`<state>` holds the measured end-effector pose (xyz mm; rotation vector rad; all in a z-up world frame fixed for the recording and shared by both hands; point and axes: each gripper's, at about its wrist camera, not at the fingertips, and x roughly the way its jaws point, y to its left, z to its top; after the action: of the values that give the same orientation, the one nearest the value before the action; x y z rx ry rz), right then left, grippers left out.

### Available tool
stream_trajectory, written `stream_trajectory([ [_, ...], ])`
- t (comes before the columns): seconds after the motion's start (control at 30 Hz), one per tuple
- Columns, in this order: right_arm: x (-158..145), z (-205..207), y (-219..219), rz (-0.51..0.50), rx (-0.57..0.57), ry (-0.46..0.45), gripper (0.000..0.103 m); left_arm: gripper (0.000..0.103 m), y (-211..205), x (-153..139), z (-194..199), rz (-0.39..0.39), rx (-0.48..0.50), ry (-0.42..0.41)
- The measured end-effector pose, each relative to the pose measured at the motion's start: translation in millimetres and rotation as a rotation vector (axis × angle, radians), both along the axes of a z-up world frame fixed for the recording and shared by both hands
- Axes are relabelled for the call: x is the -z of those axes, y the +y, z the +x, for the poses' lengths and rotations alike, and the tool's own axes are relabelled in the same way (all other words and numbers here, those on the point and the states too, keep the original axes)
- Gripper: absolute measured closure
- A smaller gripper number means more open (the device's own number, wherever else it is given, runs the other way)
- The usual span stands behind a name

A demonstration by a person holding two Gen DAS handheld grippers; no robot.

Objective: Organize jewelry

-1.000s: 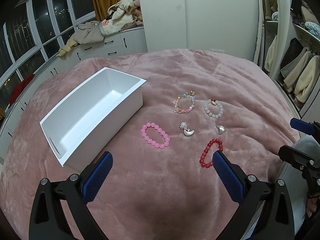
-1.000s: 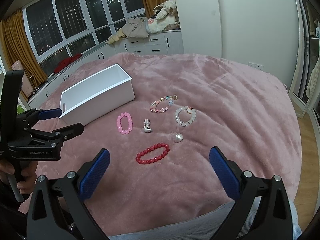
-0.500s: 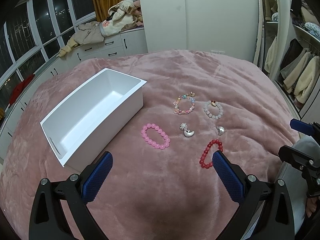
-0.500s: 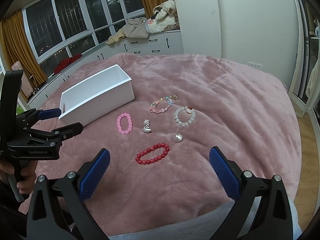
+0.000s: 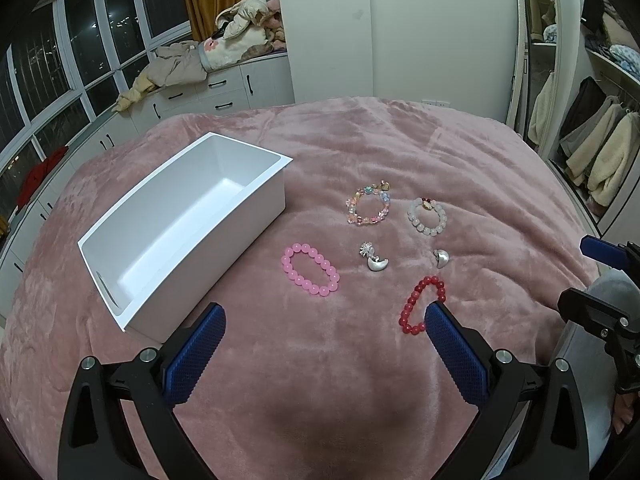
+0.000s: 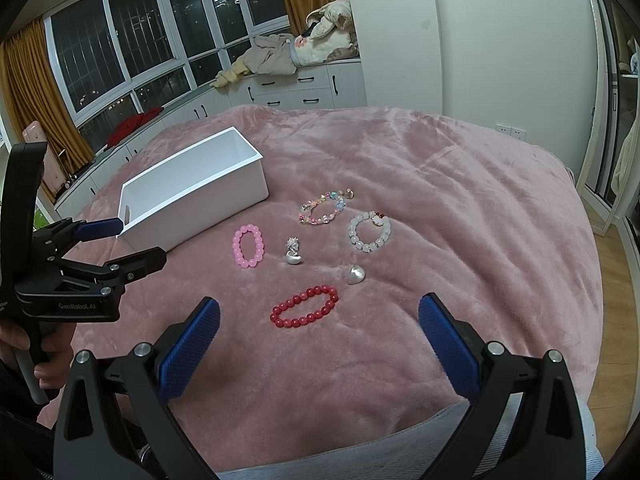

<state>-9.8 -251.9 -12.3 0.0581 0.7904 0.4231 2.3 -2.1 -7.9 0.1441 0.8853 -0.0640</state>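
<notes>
So far nothing is picked up: the left gripper and right gripper both hover with jaws spread wide and empty. The red bracelet lies nearest the right one, flat on the pink blanket; the pink bracelet lies just beside the empty white box. A good pickup likely means pinching across one side of the beaded ring. The plush surface may snag the fingertips. The two silver earrings lie near, so the approach should avoid them.

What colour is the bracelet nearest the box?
Pink bracelet, clearest in the left wrist view.
</notes>
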Motion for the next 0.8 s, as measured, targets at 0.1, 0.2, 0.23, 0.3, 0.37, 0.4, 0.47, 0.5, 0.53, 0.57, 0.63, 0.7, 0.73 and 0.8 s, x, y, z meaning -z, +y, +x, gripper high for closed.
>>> stream_trajectory([
  [0.1, 0.0, -0.4, 0.0, 0.0, -0.001, 0.0, 0.004, 0.002, 0.3, 0.3, -0.2, -0.001, -0.001, -0.002],
  [0.2, -0.1, -0.1, 0.1, 0.0, 0.0, 0.001, 0.004, 0.002, 0.3, 0.2, -0.2, -0.003, -0.001, -0.001],
  [0.23, -0.1, -0.4, 0.1, 0.0, 0.0, 0.001, 0.004, 0.002, 0.3, 0.4, -0.1, -0.002, -0.001, -0.001],
  [0.3, -0.5, -0.2, 0.5, -0.001, 0.0, 0.001, 0.004, 0.002, 0.5, 0.2, -0.2, -0.003, -0.003, 0.001],
  [0.37, -0.8, -0.4, 0.8, -0.001, 0.0, 0.0, 0.004, 0.002, 0.0, 0.3, -0.2, -0.003, 0.0, 0.0],
  [0.4, -1.0, -0.3, 0.9, -0.001, 0.0, 0.001, 0.004, 0.002, 0.0, 0.4, 0.1, -0.002, -0.001, 0.001],
  [0.47, -1.4, -0.5, 1.2, -0.001, 0.001, 0.001, 0.004, 0.002, 0.3, 0.4, -0.1, -0.004, -0.001, 0.001],
  [0.5, -1.6, -0.5, 1.3, -0.001, 0.0, 0.001, 0.004, 0.002, 0.2, 0.6, -0.1, -0.005, -0.001, 0.001],
  [0.53, -1.8, -0.6, 1.4, -0.001, 0.001, 0.0, 0.004, 0.002, 0.0, 1.0, -0.3, -0.004, -0.001, 0.001],
  [0.57, -1.1, -0.6, 0.7, -0.002, 0.002, -0.002, 0.004, 0.002, -0.2, 1.3, -0.3, -0.004, -0.001, 0.002],
  [0.63, 2.3, 0.4, -2.0, 0.002, 0.002, -0.004, 0.005, 0.002, -1.0, 2.9, -0.4, -0.007, 0.0, 0.001],
  [0.7, 5.3, 4.3, -2.6, -0.002, 0.011, 0.008, 0.005, 0.002, -1.5, 3.7, -0.3, -0.01, -0.002, 0.007],
  [0.73, 5.2, 4.1, -2.6, -0.005, 0.012, 0.017, 0.005, 0.002, -1.8, 4.7, 0.0, -0.017, 0.0, 0.011],
  [0.8, 6.0, 8.0, -4.3, 0.005, 0.023, 0.04, 0.009, 0.002, -3.6, 9.1, 0.3, -0.019, 0.002, 0.014],
])
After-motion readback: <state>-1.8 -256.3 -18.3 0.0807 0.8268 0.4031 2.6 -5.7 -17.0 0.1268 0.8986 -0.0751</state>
